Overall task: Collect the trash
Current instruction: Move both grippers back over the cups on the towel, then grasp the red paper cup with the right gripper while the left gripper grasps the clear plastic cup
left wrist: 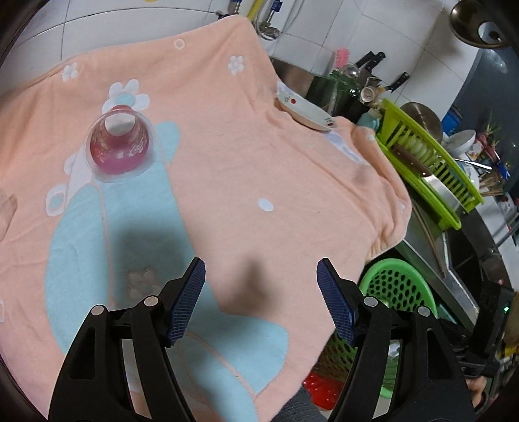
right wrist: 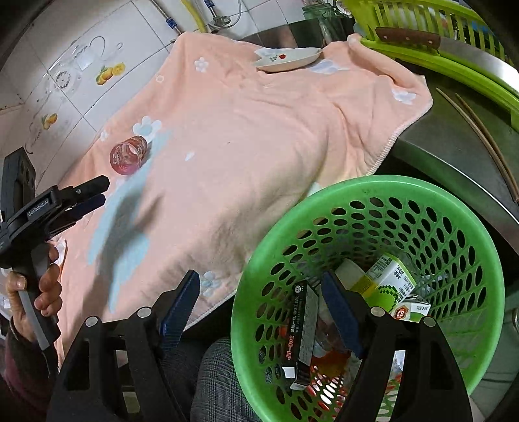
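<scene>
A green perforated waste basket (right wrist: pixel 480 253) stands below the table's front right edge; it also shows in the left wrist view (left wrist: pixel 394 285). Inside lie a black box (right wrist: pixel 303 328), a green and white carton (right wrist: pixel 386 282) and a smaller carton (right wrist: pixel 412 310). My right gripper (right wrist: pixel 261 290) is open and empty, above the basket's left rim. My left gripper (left wrist: pixel 261 276) is open and empty over the peach towel (left wrist: pixel 243 162). In the right wrist view the left gripper (right wrist: pixel 100 194) hovers at the towel's left side. A pink patterned glass (left wrist: pixel 118 141) stands on the towel.
A white plate (left wrist: pixel 306 108) rests on the towel's far edge. A lime dish rack (left wrist: pixel 428 165) with a knife stands to the right, beside a steel sink (right wrist: pixel 454 146) holding chopsticks. Tiled wall and pipes (right wrist: pixel 207 19) run behind.
</scene>
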`<action>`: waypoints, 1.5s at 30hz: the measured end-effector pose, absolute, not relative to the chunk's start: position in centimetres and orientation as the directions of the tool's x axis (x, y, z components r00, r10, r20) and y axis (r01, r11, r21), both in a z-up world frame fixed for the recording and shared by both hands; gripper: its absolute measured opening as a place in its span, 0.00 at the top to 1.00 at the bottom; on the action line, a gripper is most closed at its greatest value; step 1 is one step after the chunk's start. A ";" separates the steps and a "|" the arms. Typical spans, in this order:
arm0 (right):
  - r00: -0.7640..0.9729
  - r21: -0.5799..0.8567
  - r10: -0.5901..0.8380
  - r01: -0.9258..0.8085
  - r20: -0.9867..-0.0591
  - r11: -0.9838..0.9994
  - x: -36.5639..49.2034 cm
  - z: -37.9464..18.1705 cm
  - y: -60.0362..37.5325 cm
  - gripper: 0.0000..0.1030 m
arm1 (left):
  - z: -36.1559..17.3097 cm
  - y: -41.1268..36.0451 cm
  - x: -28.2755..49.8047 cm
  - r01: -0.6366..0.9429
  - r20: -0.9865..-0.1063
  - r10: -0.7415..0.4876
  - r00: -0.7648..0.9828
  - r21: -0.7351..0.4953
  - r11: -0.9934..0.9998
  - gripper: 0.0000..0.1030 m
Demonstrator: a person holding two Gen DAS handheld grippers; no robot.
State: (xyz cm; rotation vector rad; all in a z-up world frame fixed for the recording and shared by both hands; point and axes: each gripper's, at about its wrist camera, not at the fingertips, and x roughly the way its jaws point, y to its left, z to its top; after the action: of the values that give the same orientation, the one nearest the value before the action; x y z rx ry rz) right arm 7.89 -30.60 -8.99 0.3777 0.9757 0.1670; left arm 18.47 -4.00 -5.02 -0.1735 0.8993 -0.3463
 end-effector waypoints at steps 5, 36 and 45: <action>0.554 0.366 0.297 0.015 -0.778 0.931 8.3 -8.5 -30.3 0.28 | -5.1 -2.2 18.7 0.192 -0.739 -0.326 0.590 -0.263 0.945 0.31; 0.385 0.444 0.537 -0.307 -0.751 0.841 36.2 -2.4 -4.8 0.19 | -5.4 23.5 21.5 -0.198 -0.738 0.013 0.675 -0.164 0.966 0.05; 0.316 0.465 0.514 -0.222 -0.797 0.857 42.2 -6.3 -2.1 0.19 | -7.6 24.6 22.9 -0.171 -0.753 -0.031 0.657 -0.189 0.967 0.05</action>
State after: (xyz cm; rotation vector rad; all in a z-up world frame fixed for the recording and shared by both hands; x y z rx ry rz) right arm 42.20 -2.14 -6.33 0.2920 1.1536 0.4936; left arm 22.87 24.59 -7.60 -0.2535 0.8522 0.0806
